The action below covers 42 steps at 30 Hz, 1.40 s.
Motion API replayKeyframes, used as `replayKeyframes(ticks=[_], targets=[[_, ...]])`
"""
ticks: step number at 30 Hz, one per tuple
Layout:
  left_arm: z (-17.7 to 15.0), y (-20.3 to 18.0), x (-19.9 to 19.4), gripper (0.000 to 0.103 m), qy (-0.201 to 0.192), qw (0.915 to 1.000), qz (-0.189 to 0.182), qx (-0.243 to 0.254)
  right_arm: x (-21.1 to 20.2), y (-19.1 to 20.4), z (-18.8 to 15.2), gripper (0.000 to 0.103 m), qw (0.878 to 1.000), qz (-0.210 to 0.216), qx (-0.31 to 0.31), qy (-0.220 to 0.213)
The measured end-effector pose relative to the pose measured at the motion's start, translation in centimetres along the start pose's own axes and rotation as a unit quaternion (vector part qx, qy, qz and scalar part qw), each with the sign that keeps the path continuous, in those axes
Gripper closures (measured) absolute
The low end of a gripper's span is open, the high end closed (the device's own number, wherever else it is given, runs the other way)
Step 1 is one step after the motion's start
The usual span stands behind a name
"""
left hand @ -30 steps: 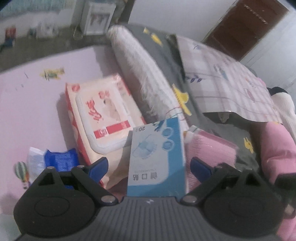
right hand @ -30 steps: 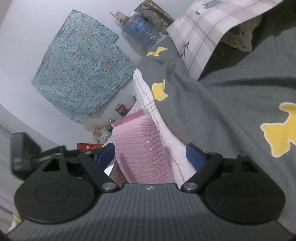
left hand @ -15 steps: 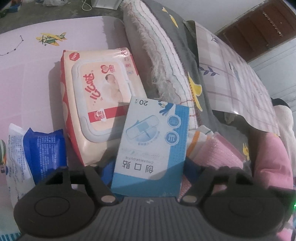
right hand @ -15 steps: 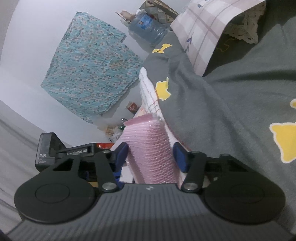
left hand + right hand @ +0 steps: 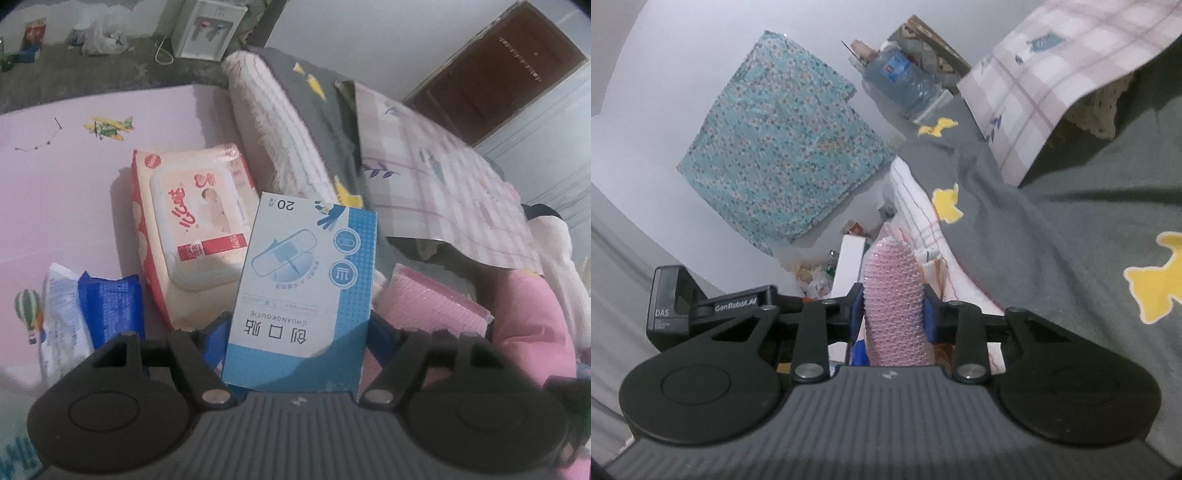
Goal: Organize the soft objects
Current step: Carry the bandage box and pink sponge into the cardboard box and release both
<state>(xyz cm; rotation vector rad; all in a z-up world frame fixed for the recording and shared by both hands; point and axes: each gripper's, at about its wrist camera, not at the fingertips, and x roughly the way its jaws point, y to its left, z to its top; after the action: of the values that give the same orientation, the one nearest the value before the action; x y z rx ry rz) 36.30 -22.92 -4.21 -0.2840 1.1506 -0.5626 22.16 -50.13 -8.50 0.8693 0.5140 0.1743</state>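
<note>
My left gripper (image 5: pixel 295 332) is shut on a blue and white bandage box (image 5: pixel 303 291) and holds it upright above the pink mat. My right gripper (image 5: pixel 892 314) is shut on a folded pink textured cloth (image 5: pixel 894 299), squeezed narrow between the blue pads. The same pink cloth (image 5: pixel 432 306) shows at the right in the left wrist view. A pack of baby wipes (image 5: pixel 192 229) lies on the mat behind the box. A blue and white packet (image 5: pixel 88 314) lies at the left.
A rolled white fringed blanket (image 5: pixel 273 129) and a grey quilt with yellow shapes (image 5: pixel 1052 229) lie beyond. A plaid pillow (image 5: pixel 443 192) sits on the quilt. A pink soft item (image 5: pixel 532 325) is at the right. The pink mat (image 5: pixel 55 184) spreads left.
My right gripper has closed from wide open onto the pink cloth, pinching it narrow. My left gripper has closed on the bandage box and lifted it.
</note>
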Motion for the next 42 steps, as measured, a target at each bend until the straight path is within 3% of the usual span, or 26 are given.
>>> replayKeyframes(ticks=[7,14,21,25,29,34,42], targets=[[-1.7,0.2,-6.4,0.028,-0.035,0.9994,-0.004,0.001,-3.8,3.0,-0.4,0.073,1.000,0.017,0.000,-0.006],[-4.3,2.2,-16.8,0.028,-0.102,0.9947,0.009,0.009,-5.8,10.1,-1.5,0.073,0.997,0.066,-0.033,0.011],[-7.3,8.4,-26.7,0.028,-0.184,0.9809,0.055,-0.030,-2.1,19.5,-4.8,0.073,0.985,0.136,-0.069,0.086],[-8.5,13.2,-29.8,0.028,-0.206,0.9719,0.082,-0.078,1.9,24.8,-7.4,0.073,0.973,0.164,-0.082,0.140],[-9.0,18.3,-31.4,0.028,-0.214,0.9636,0.111,-0.116,6.3,28.9,-10.3,0.073,0.962,0.177,-0.080,0.191],[-8.4,24.3,-31.0,0.028,-0.208,0.9577,0.139,-0.143,11.2,32.5,-13.3,0.073,0.957,0.159,-0.077,0.229],[-5.4,30.4,-25.8,0.028,-0.159,0.9629,0.165,-0.143,16.4,34.8,-15.8,0.073,0.960,0.098,-0.094,0.246]])
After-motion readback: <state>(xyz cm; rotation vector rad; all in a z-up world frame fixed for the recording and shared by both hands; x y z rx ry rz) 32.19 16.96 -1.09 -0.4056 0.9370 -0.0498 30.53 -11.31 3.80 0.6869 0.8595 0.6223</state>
